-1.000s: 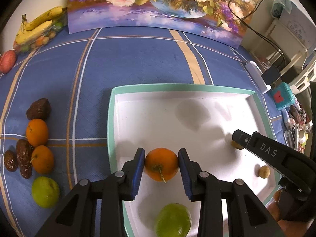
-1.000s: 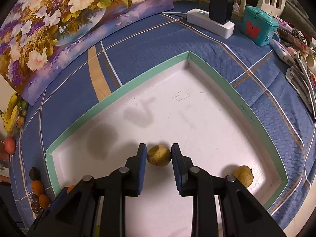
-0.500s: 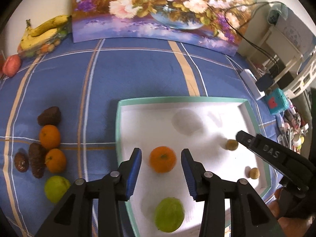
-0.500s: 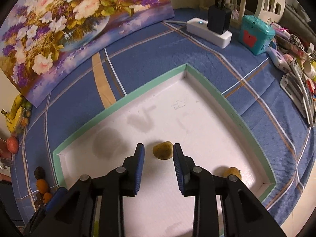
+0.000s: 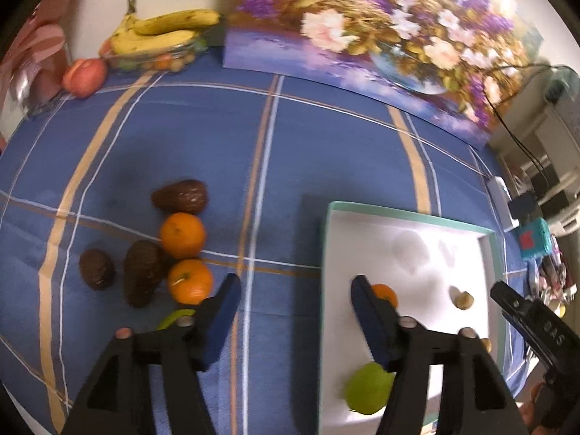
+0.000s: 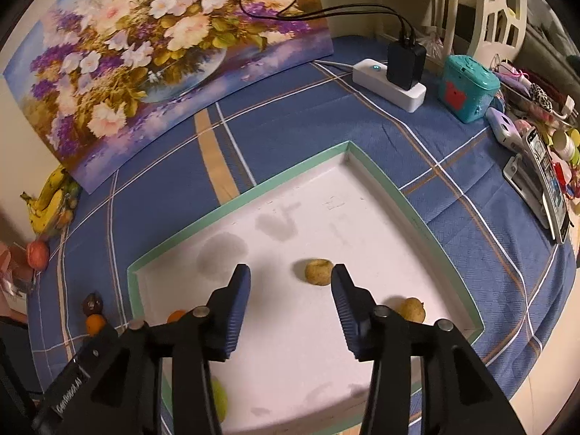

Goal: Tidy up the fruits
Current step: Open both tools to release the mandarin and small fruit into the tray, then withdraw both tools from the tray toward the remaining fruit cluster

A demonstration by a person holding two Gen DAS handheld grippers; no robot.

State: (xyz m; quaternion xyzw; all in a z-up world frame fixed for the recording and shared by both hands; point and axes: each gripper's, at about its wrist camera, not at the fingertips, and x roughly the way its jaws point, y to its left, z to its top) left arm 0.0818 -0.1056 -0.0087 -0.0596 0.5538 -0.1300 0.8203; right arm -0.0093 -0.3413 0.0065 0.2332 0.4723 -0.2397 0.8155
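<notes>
1. Two pairs of tongs hang over our blue checked counter (image 5: pixel 188 137); both have just been opening and pinch nothing. The left tongs (image 5: pixel 295 291) stand spread across the left rim of the white tray with a mint-green edge (image 5: pixel 406 209); the right tongs (image 6: pixel 290 282) stand spread above the tray floor.
2. Inside the tray we see a round orange (image 5: pixel 386 291) half hidden behind the left tongs' right finger, a green lime (image 5: pixel 366 389) partly covered by that same finger, and two small tan-yellow fruits (image 6: pixel 318 271), one just beside the right tongs' right finger, the other tucked behind it near the tray corner.
3. Outside the tray, on the cloth, lie two more oranges (image 5: pixel 182 235), three dark brown fruits (image 5: pixel 180 196) and a second green fruit (image 5: pixel 174 318), mostly hidden behind the left tongs.
4. At the back a floral painting (image 6: pixel 163 47) leans on the wall, with bananas (image 5: pixel 163 32) and a reddish fruit (image 5: pixel 84 78) beside it.
5. A white power strip with a black charger (image 6: pixel 397 72), a teal box (image 6: pixel 467 87) and clutter we cannot make out crowd the far right edge.
</notes>
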